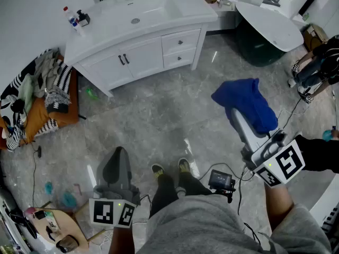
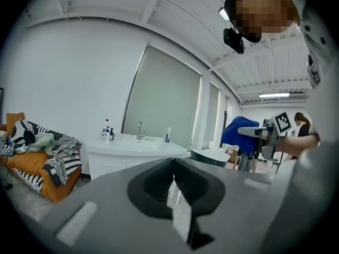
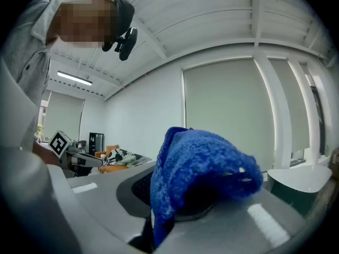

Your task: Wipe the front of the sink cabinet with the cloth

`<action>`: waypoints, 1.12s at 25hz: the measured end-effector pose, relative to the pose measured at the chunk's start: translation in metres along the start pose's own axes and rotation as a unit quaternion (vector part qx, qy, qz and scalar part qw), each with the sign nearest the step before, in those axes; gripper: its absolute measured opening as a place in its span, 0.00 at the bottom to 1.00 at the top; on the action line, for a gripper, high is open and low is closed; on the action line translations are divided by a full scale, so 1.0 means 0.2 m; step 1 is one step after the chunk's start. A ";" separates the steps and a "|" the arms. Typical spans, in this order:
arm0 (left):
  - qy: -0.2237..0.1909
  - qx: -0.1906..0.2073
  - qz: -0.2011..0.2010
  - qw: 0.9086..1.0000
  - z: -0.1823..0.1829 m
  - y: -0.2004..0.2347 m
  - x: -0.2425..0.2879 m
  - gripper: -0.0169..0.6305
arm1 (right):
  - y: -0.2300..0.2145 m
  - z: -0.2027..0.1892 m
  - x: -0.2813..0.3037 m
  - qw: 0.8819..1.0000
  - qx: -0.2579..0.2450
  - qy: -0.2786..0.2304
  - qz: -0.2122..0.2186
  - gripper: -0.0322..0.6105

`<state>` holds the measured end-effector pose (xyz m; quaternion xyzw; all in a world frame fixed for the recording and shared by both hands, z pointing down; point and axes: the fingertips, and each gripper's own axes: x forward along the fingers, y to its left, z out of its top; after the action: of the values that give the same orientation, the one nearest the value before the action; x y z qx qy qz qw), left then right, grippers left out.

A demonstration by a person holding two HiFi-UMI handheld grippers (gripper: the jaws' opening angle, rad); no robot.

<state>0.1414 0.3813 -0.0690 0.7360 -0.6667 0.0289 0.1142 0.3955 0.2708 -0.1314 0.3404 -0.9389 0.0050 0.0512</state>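
The white sink cabinet (image 1: 143,54) stands at the far side of the grey floor, with two doors and two drawers on its front; in the left gripper view the cabinet (image 2: 122,155) shows ahead. A blue cloth (image 1: 249,105) hangs over the tip of my right gripper (image 1: 239,121), which is shut on it, well to the right of the cabinet and apart from it. In the right gripper view the cloth (image 3: 201,163) covers the jaws. My left gripper (image 1: 119,153) is held low at the left, shut, with nothing in it (image 2: 175,194).
An orange couch (image 1: 37,99) piled with clothes sits left of the cabinet. Bottles (image 1: 74,19) stand on the countertop. A white oval tub (image 1: 270,23) is at the upper right, a person (image 1: 318,62) beside it. A wooden stool (image 1: 58,232) and cables lie at the lower left.
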 end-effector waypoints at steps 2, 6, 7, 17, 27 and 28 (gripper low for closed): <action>0.000 0.001 -0.003 1.000 -0.01 -0.04 -0.01 0.04 | 0.03 -0.06 -0.04 1.000 0.020 0.004 -0.007 0.10; -0.010 0.000 -0.012 1.000 -0.01 -0.09 -0.04 0.04 | 0.13 -0.16 -0.11 0.998 0.059 0.007 -0.015 0.10; -0.012 0.001 -0.015 1.000 0.00 -0.10 -0.05 0.04 | 0.16 -0.17 -0.12 0.998 0.065 0.006 -0.016 0.10; -0.030 -0.001 -0.012 0.999 0.07 0.06 -0.18 0.04 | 0.46 -0.13 -0.01 0.997 0.076 -0.005 0.020 0.09; -0.037 -0.022 -0.010 0.999 0.04 0.32 -0.27 0.04 | 0.67 -0.08 0.18 0.994 0.104 -0.019 0.038 0.08; -0.037 -0.024 -0.010 0.999 0.03 0.33 -0.26 0.04 | 0.68 -0.07 0.20 0.994 0.100 -0.020 0.038 0.08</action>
<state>0.0699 0.4256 -0.0775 0.7405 -0.6632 -0.0160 0.1073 0.2794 0.3501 -0.1092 0.3082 -0.9466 0.0943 -0.0024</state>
